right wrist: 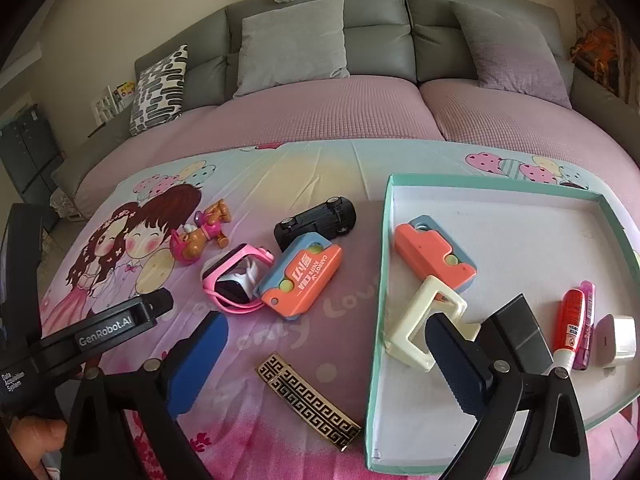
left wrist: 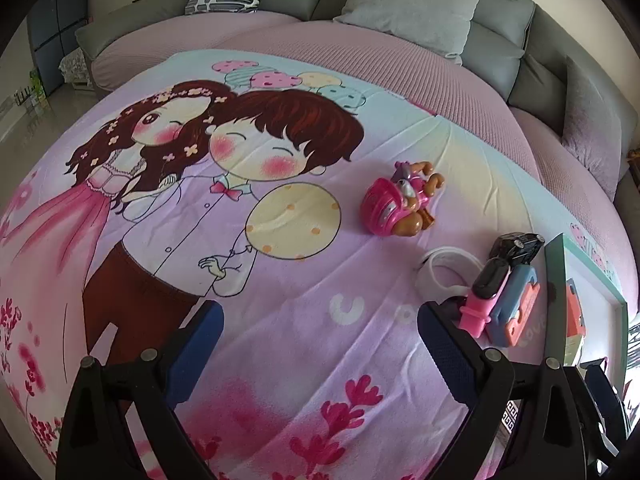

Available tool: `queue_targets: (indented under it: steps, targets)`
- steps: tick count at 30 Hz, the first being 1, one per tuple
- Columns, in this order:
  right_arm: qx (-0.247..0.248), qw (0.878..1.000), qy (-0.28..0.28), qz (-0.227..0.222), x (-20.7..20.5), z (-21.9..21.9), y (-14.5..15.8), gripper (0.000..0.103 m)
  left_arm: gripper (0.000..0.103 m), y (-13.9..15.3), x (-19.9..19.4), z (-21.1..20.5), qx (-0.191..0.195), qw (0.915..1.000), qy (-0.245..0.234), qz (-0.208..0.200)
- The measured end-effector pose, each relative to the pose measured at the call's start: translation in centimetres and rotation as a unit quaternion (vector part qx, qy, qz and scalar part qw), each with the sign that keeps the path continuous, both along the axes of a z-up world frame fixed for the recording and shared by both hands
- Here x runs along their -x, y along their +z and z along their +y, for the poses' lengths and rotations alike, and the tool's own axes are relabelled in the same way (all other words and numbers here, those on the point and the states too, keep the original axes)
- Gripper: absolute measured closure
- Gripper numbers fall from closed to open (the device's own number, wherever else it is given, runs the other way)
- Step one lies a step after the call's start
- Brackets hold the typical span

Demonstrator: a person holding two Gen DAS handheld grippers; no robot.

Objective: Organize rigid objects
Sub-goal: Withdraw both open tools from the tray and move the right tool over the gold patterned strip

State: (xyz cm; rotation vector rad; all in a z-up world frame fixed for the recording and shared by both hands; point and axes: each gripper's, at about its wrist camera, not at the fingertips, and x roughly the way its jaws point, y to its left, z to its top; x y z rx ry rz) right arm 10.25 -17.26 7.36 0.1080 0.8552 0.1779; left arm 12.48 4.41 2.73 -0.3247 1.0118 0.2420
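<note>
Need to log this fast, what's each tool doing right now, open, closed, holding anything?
Left tool: open, holding nothing, above the printed cloth.
Right tool: open, holding nothing, straddling the tray's left rim.

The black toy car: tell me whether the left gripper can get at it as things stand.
Probably not directly. From the open left gripper, the pink watch and the orange-and-blue toy lie in front of the black toy car, so it would need to come round them.

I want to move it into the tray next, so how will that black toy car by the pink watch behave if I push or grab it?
The black toy car appears to lie tipped on its side with wheels showing, so a push would probably slide it, not roll it. It looks rigid, likely light. Its glossy curved body may slip between the right gripper pads, which stand open.
</note>
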Motion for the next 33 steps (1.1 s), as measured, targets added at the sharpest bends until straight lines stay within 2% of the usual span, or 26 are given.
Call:
queue_targets:
  steps: [3,7,9,13,15,17,24,33]
  targets:
    - [-0.005,1.0,0.012,0.009,-0.1,0.5,-0.4,0.005,0.005,-0.3,0.1,0.1,0.006,1.0,-0.002,0.007]
    - [-0.003,0.999,0.024,0.025,-0.2,1.2,-1.1,0.007,0.005,-0.7,0.0,-0.2,-0.006,0.9998,-0.012,0.015]
    - [0.012,0.999,0.029,0.021,0.0,1.7,-1.0,0.015,0.005,-1.0,-0.1,-0.3,-0.008,0.9996,-0.016,0.021]
    - [0.008,0.999,0.048,0.019,0.2,2.1,-0.9,0.023,0.005,-0.9,0.0,0.0,-0.008,0.9997,-0.011,0.021]
    - [0.003,0.998,0.056,0.02,0.3,2.4,-0.8,0.032,0.005,-0.9,0.0,0.2,-0.007,0.9997,-0.007,0.021]
    - [0.002,0.998,0.066,0.022,0.3,2.7,-0.9,0.033,0.005,-1.0,0.0,0.4,-0.006,0.9997,-0.005,0.022]
    - [0.041,0.994,0.084,0.059,0.3,3.7,-2.3,0.056,0.005,-1.4,0.0,0.4,-0.006,0.9995,-0.008,0.029]
    - [0.074,0.989,0.082,0.093,0.3,3.5,-3.2,0.057,0.005,-1.5,-0.1,0.3,-0.009,0.9994,-0.009,0.032]
